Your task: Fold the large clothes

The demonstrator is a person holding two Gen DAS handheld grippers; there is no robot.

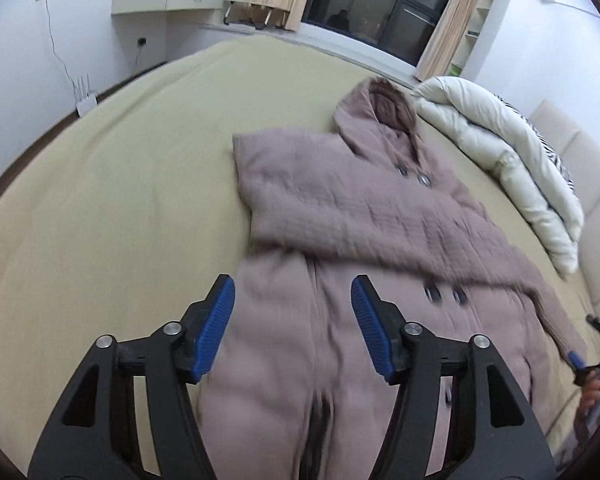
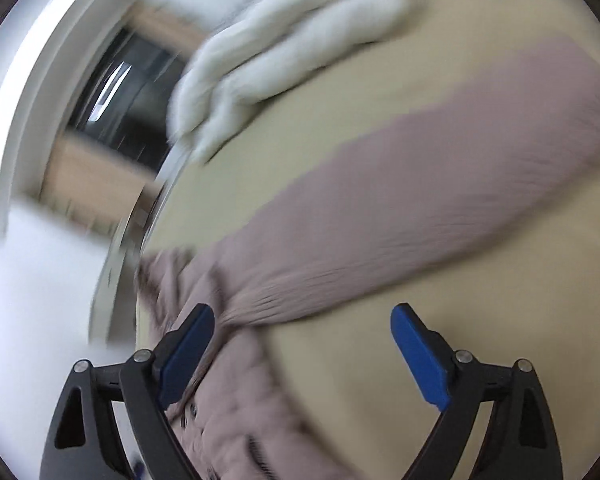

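A mauve quilted hooded coat lies face up on a beige bed, hood toward the window. One sleeve is folded across the chest. My left gripper is open and empty, held above the coat's lower front. The right gripper's blue tip shows at the right edge by the other sleeve's cuff. In the blurred right wrist view, my right gripper is open above the bed, with a coat sleeve stretching away from it and its left finger next to the coat's edge.
A white folded duvet lies at the head of the bed beside the hood, also seen in the right wrist view. A padded headboard is on the right. A router stands on the floor by the left wall.
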